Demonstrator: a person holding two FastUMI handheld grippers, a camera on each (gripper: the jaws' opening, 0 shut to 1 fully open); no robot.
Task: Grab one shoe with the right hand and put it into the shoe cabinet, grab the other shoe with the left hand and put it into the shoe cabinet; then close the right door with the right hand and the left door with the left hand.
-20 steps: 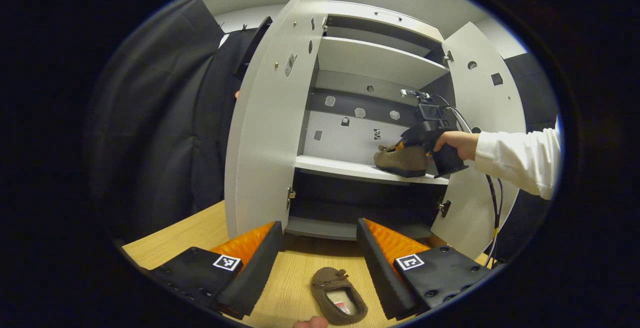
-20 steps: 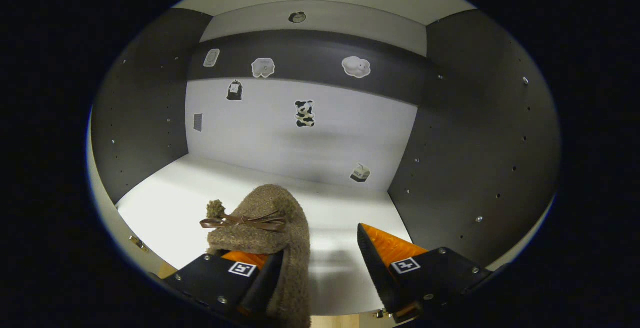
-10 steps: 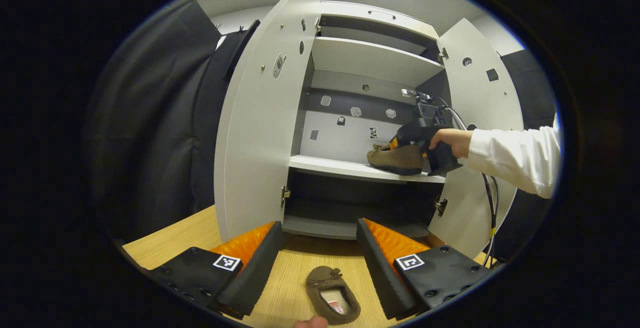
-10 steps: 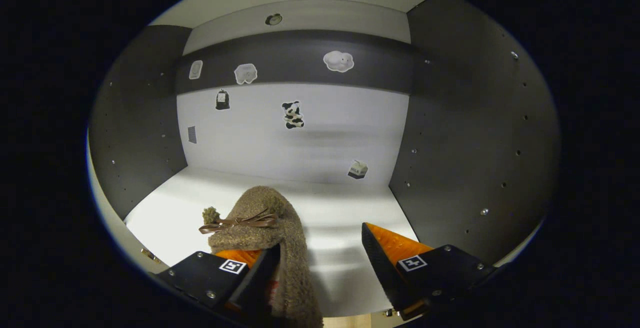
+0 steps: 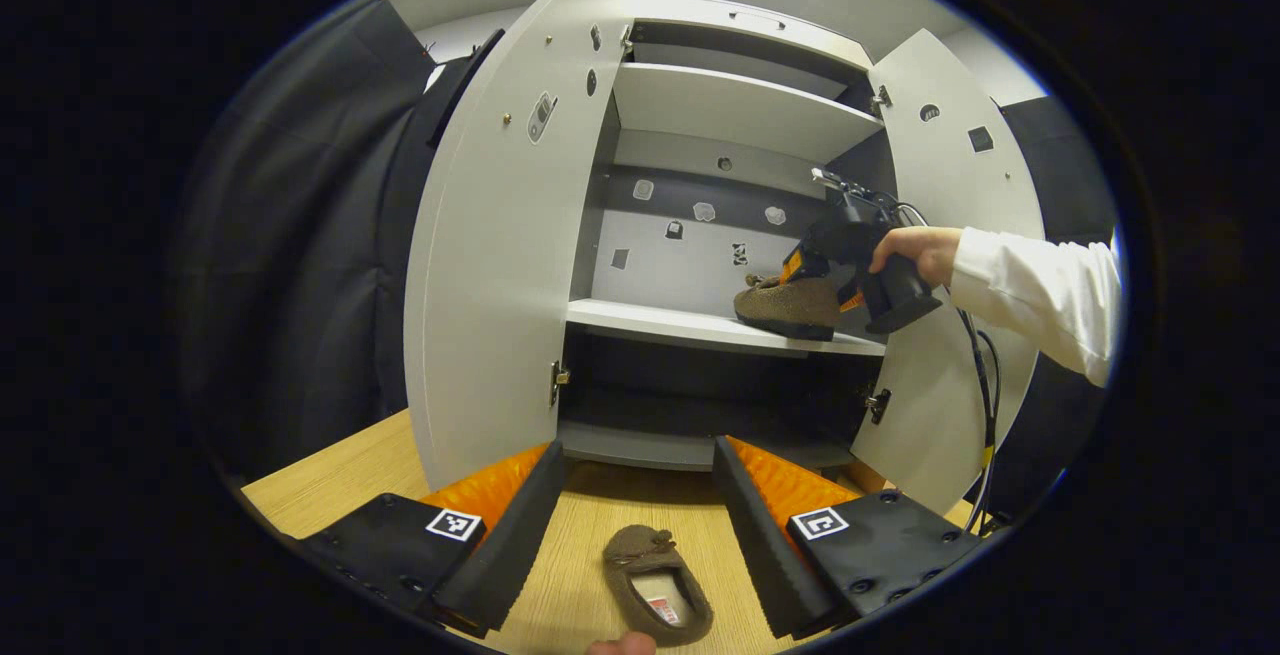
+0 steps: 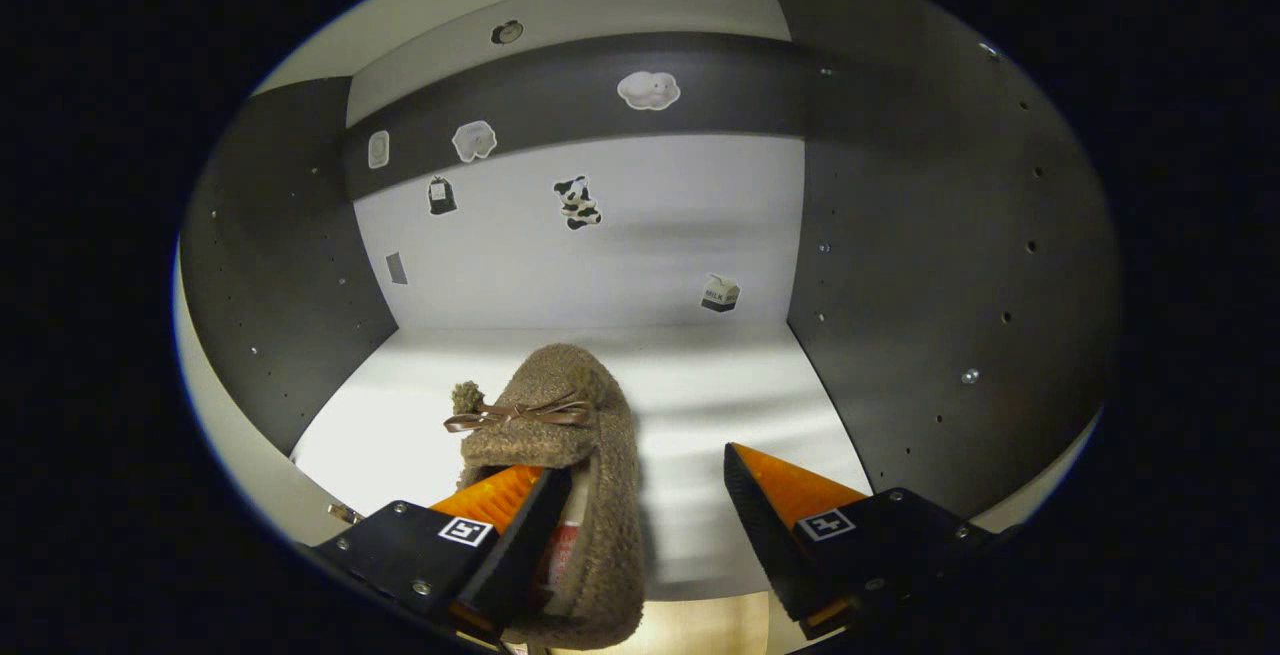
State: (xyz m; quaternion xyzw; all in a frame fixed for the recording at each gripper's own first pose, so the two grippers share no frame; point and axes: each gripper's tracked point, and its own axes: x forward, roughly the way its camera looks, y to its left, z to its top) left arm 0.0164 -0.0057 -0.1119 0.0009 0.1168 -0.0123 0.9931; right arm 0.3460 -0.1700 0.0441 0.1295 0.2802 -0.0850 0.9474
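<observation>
Right gripper (image 6: 637,510) released, jaws spread with one finger inside the brown slipper (image 6: 560,455) resting on the cabinet's middle shelf (image 6: 730,405), apparently just deposited; left gripper (image 5: 635,515) gapes above the second slipper (image 5: 655,585) on the wooden floor (image 5: 360,480), likely poised to grasp.

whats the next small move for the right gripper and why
Probably draw the right gripper straight back out: its jaws are open, and the fuzzy brown slipper with a bow already lies on the white cabinet shelf, one finger in its opening.
</observation>
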